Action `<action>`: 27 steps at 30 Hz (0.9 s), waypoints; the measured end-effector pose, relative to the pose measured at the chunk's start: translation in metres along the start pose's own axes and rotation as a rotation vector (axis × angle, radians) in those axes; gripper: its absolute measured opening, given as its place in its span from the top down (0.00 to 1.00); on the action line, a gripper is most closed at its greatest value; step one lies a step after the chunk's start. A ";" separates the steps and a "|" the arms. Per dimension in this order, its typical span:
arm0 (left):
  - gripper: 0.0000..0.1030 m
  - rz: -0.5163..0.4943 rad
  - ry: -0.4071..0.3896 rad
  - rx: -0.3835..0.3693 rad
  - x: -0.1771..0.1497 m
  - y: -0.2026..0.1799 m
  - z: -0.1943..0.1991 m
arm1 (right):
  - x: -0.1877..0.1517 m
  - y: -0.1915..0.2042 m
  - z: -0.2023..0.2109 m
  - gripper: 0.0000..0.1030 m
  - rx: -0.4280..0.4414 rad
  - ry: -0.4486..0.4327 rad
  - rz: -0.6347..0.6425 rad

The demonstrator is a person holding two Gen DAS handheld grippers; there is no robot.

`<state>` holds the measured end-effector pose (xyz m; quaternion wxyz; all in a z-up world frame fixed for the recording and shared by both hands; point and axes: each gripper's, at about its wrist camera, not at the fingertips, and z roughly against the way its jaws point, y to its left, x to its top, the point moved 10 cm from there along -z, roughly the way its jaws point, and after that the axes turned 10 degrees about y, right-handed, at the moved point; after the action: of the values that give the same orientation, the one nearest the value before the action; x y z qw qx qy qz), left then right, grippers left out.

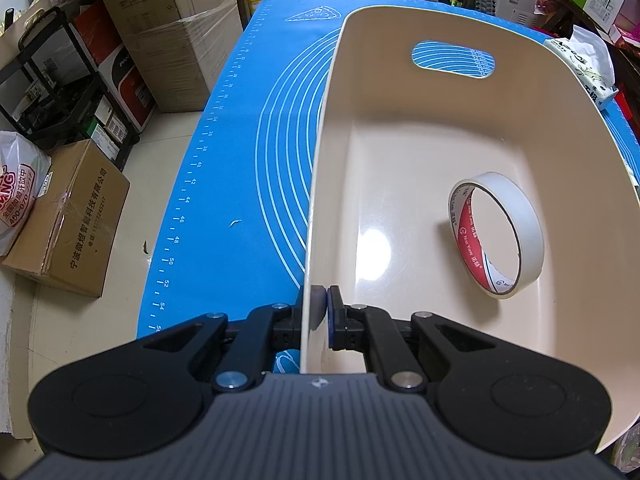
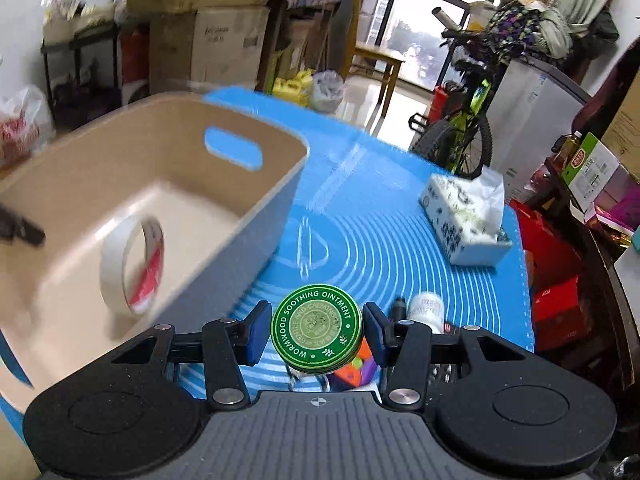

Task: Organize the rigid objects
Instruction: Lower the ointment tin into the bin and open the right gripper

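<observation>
A beige plastic bin (image 1: 400, 152) with a handle slot stands on the blue mat (image 1: 240, 160). My left gripper (image 1: 322, 304) is shut on the bin's near-left wall, one pad on each side of the rim. A roll of white tape (image 1: 496, 236) stands on edge on the bin floor. In the right wrist view my right gripper (image 2: 316, 330) is shut on a round green ointment tin (image 2: 316, 328), held above the mat just right of the bin (image 2: 140, 184). The tape roll (image 2: 132, 266) shows inside the bin there.
A tissue box (image 2: 464, 220) lies on the mat at the right. Under the right gripper are a small white bottle (image 2: 426, 310), a dark object and a colourful cube (image 2: 356, 372). Cardboard boxes (image 1: 72, 216) and shelves stand left of the table, a bicycle (image 2: 460, 132) beyond it.
</observation>
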<state>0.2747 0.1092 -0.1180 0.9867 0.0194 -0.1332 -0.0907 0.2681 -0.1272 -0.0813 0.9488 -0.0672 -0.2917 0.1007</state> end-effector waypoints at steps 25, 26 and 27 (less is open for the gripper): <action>0.91 0.002 0.004 0.003 -0.002 0.004 0.002 | 0.047 0.112 0.006 0.47 0.250 -0.034 0.002; 0.91 0.002 0.004 0.004 -0.002 0.004 0.002 | 0.044 0.119 0.002 0.47 0.255 -0.019 0.018; 0.91 0.002 0.004 0.005 -0.002 0.003 0.002 | 0.041 0.125 0.000 0.47 0.257 -0.009 0.033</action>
<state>0.2733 0.1123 -0.1164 0.9870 0.0221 -0.1315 -0.0894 0.2823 0.0041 -0.0820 0.9466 0.0507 -0.2793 0.1531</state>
